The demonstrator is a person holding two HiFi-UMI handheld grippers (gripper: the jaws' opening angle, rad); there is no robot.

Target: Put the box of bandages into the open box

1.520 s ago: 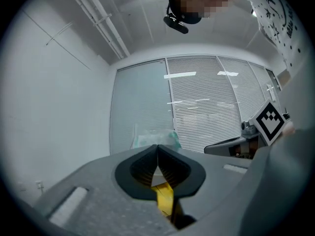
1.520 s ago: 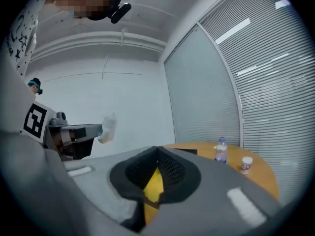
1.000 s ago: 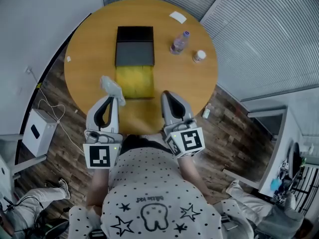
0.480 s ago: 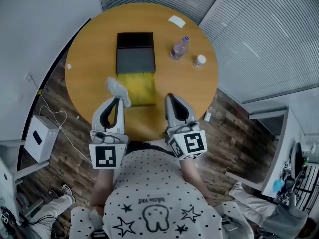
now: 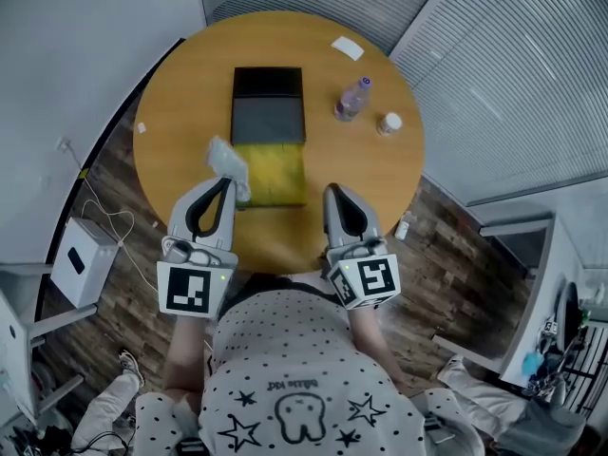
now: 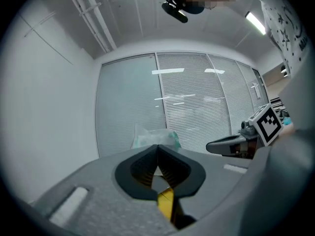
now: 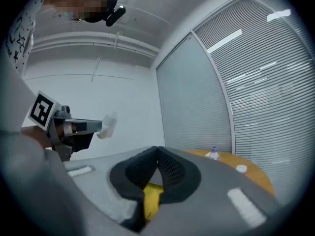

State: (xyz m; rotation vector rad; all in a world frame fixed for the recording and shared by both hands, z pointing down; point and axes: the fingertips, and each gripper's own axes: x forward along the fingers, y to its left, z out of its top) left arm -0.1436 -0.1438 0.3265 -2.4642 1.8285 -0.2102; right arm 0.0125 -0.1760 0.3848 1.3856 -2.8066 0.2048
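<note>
The open box lies in the middle of the round table, its black lid [image 5: 268, 107] at the far end and its yellow inside [image 5: 275, 174] toward me. My left gripper [image 5: 225, 180] is shut on the box of bandages [image 5: 228, 162], a pale white-green packet sticking out past the fingertips, at the yellow tray's near left edge. The left gripper view has that packet [image 6: 155, 137] just beyond the closed left gripper [image 6: 157, 149]. My right gripper [image 5: 332, 190] hovers over the table's near edge, right of the box, shut and empty. From the right gripper view [image 7: 157, 150] the packet [image 7: 107, 125] hangs in the air.
A small plastic bottle [image 5: 350, 100] and a white cap-like jar [image 5: 388, 123] stand on the table's right side. A white card [image 5: 347, 47] lies at the far rim. A white device [image 5: 84, 262] with cables sits on the floor at left.
The head view has shifted a little. Both grippers stay over the table's near edge, and the left one still holds the packet beside the yellow tray.
</note>
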